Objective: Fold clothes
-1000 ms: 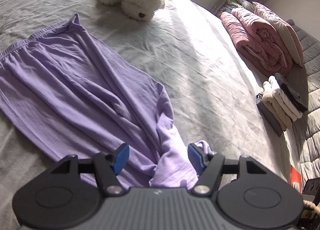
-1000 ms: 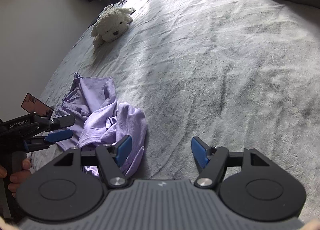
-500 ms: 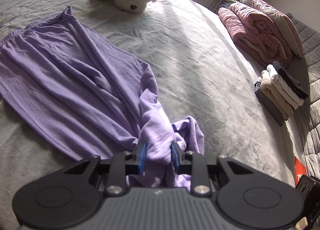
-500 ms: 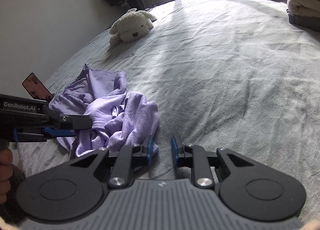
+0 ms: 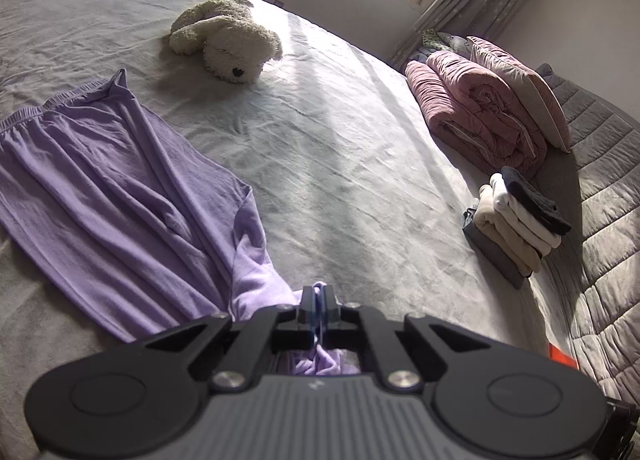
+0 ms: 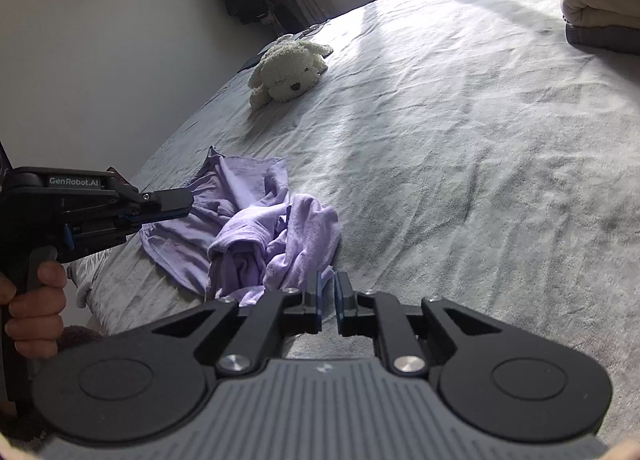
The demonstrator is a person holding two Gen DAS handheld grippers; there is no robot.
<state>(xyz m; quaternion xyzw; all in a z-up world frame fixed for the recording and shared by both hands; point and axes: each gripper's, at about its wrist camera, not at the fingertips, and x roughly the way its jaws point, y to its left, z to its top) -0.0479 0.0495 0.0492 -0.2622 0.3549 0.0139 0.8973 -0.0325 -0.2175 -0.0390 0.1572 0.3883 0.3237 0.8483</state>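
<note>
Purple trousers (image 5: 112, 188) lie on the grey bed, waistband at the far left, legs running toward me and bunched at the near end. My left gripper (image 5: 319, 300) is shut on a purple trouser leg end, with cloth pinched between the blue pads. In the right wrist view the trousers (image 6: 256, 228) lie crumpled on the left. My right gripper (image 6: 327, 292) is closed to a narrow gap at the edge of the bunched cloth; a thin bit of purple hem sits at the pads. The left gripper (image 6: 168, 204) shows at the left, held by a hand.
A white plush dog (image 5: 226, 42) lies at the far side of the bed. Rolled pink bedding and a pillow (image 5: 480, 116) lie at the right. A stack of folded clothes (image 5: 516, 228) sits near the bed's right edge. The grey bedsheet (image 5: 360, 164) spreads between.
Both grippers have gone from wide open to closed. The left one closed on the leg end. The trouser legs are more bunched and pulled toward me.
</note>
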